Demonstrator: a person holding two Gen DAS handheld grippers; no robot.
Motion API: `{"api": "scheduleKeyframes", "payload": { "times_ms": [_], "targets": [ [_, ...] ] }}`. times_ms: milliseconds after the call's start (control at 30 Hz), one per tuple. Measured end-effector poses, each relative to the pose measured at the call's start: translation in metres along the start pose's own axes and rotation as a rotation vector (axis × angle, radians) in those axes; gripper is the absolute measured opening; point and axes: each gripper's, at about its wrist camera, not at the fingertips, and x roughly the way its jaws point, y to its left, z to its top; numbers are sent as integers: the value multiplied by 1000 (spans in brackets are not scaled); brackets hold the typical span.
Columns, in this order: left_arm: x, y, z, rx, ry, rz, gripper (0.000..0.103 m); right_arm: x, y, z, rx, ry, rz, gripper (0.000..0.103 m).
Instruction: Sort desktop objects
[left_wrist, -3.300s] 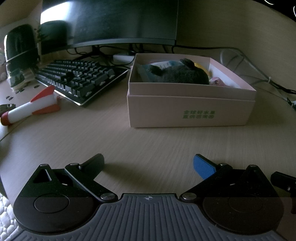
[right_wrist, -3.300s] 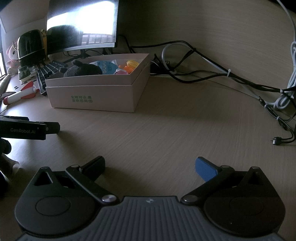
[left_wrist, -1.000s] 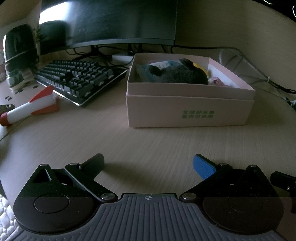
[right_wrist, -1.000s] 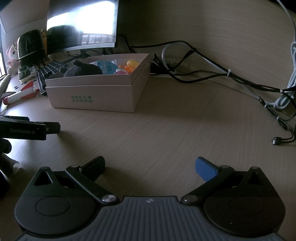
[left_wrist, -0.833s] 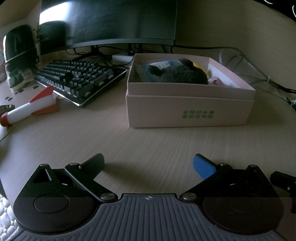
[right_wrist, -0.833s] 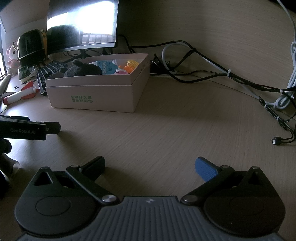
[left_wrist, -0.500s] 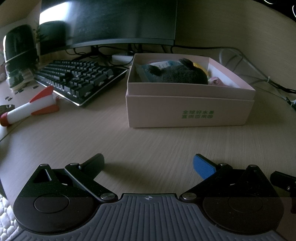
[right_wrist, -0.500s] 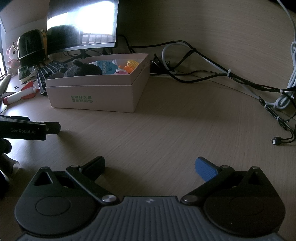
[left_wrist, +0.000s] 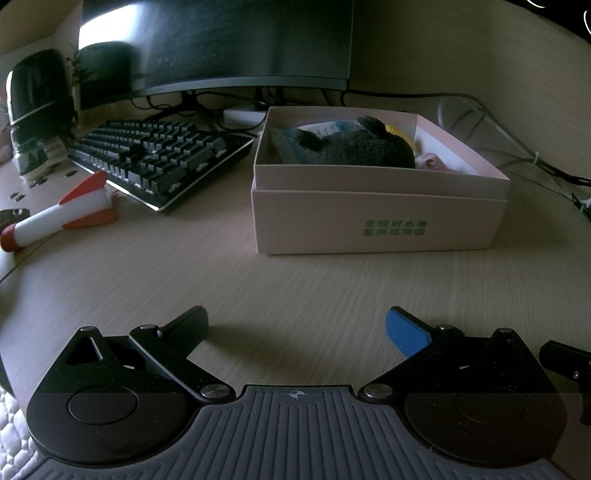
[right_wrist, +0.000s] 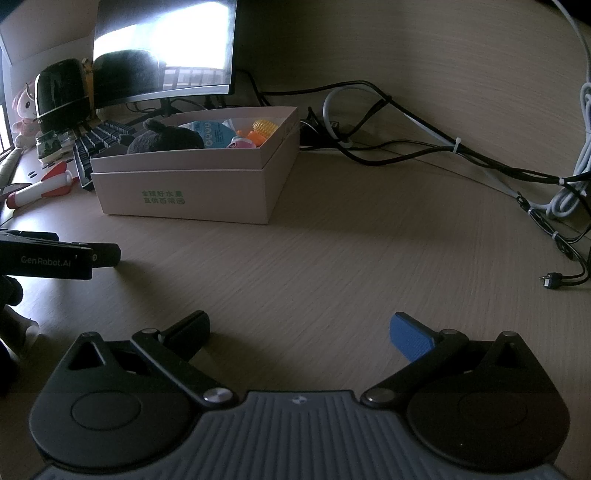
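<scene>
Pale wood-grain desktop (left_wrist: 295, 280) is lying bare beneath both spread, empty grippers, left gripper (left_wrist: 297, 326) and right gripper (right_wrist: 300, 332), while the red-and-white toy rocket (left_wrist: 55, 214) is risking rolling from a careless pinch beside the black keyboard (left_wrist: 155, 155).

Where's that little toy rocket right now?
The toy rocket lies on its side on the desk, at the left of the left wrist view, just in front of the keyboard, left of the pink box.

Far left: curved monitor (left_wrist: 221, 40) above a black mechanical keyboard (left_wrist: 155, 155); a dark rounded appliance (left_wrist: 38, 110) beside them. Far right: tangled black and grey cables (right_wrist: 461, 151) along the wood-grain desk (right_wrist: 369, 236).
</scene>
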Motion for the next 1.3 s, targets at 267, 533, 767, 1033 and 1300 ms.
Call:
{"api": "scheduleKeyframes", "payload": {
  "times_ms": [267, 533, 767, 1033, 1300],
  "targets": [
    [0, 0, 0, 0, 0, 1, 103, 0, 0, 0, 0, 0, 0, 103],
    [0, 2, 1, 1, 8, -9, 103, 0, 0, 0, 0, 0, 0, 103],
    [0, 1, 1, 6, 11, -15, 103, 0, 0, 0, 0, 0, 1, 103],
    [0, 1, 0, 6, 14, -13, 103, 0, 0, 0, -1, 0, 1, 103],
    [-4, 1, -3, 2, 12, -13, 103, 0, 0, 0, -1, 0, 1, 103]
  ]
}}
